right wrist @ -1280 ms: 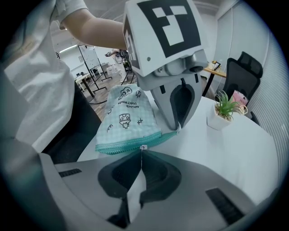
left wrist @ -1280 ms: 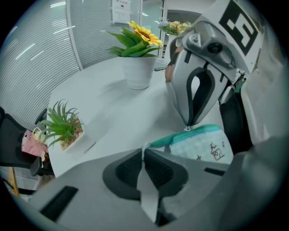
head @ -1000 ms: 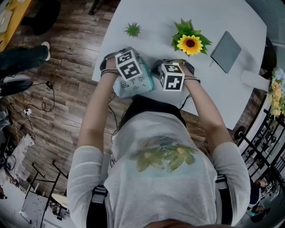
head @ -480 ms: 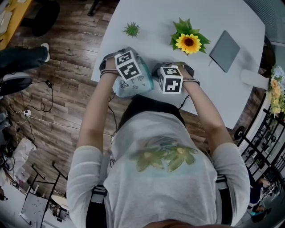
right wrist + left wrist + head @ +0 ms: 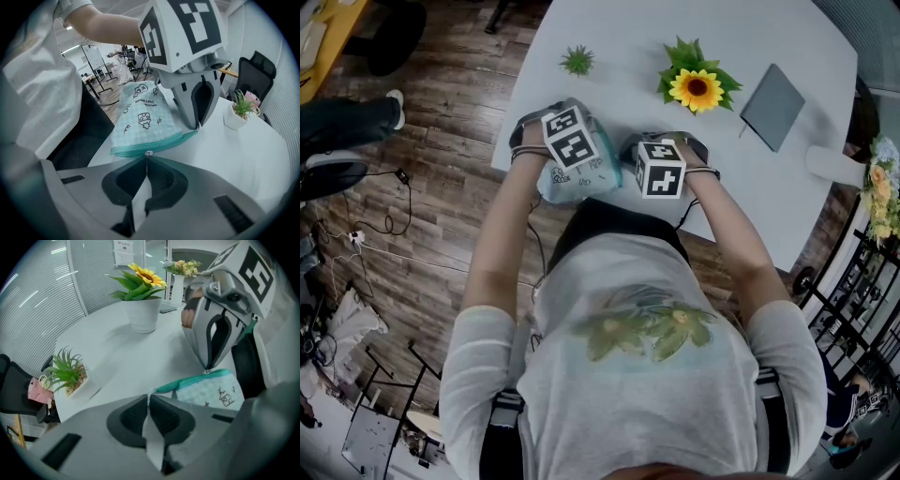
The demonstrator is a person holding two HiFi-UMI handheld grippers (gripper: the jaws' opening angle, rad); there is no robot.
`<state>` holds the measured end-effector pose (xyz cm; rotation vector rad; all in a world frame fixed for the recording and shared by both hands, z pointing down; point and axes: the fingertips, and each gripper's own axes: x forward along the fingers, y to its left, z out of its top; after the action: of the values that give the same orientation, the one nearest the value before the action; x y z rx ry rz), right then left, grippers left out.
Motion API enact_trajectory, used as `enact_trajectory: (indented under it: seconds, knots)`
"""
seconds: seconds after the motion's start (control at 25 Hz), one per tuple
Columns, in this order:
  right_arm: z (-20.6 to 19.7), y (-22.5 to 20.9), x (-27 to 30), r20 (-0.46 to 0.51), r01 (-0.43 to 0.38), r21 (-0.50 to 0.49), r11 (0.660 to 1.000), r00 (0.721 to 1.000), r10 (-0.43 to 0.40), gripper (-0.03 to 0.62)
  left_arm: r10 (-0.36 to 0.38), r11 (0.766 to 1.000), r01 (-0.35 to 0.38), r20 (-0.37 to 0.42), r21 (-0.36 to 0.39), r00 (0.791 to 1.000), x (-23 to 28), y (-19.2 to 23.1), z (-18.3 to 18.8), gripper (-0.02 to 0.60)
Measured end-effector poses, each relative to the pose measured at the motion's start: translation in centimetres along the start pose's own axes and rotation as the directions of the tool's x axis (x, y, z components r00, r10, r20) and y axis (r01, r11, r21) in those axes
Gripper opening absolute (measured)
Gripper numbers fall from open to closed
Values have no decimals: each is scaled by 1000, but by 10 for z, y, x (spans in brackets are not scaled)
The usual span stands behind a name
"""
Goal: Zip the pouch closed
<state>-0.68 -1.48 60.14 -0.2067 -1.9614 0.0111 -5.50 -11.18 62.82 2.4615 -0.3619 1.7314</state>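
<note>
A pale mint checked pouch [image 5: 581,178] with small cartoon prints and a teal zipper lies at the near edge of the white table [image 5: 628,37]. My left gripper [image 5: 150,396] is shut on the teal end of the zipper tape [image 5: 165,388], at the pouch's corner. My right gripper [image 5: 147,155] is shut on the small metal zipper pull [image 5: 148,153], on the pouch's teal edge [image 5: 154,146]. In the head view both marker cubes hide the jaws; the left cube [image 5: 572,138] sits over the pouch and the right cube [image 5: 661,168] just beside it.
A potted sunflower [image 5: 697,89], a small green plant [image 5: 578,62] and a grey notebook [image 5: 775,106] stand farther back on the table. The person's body is right against the table's near edge. A black chair [image 5: 255,75] stands beyond the small plant.
The right gripper has crept a little nearer to me along the pouch's edge. The left gripper has stayed where it was, and both remain shut.
</note>
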Motion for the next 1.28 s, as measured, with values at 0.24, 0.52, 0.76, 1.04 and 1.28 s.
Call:
enact_trajectory:
  seconds: [0.24,0.52,0.76,1.04,1.28]
  knots:
    - [-2,5,3,-9,-19,1,1000,1000,19,18,8,1000,-8,4,1,1000,1,1,0,23]
    - [-3,9,3,-1,-5,8,1000,1000,5,18,15,1000,-15,5,6,1000,0,1,0,23]
    - [-4,17,4,-3,-7,9,1000,1000,7,18,24,1000,-24,-1,15,1000,0,1,0,21]
    - [-7,27,4,2,16,16,1000,1000,-16,18,38,999,-38,0,12,999,-1,1,0,21]
    - [-10,38,7,-16,10,29,1000,1000,-10,18,25,999,-24,24,-44,999,-2,2,0,21]
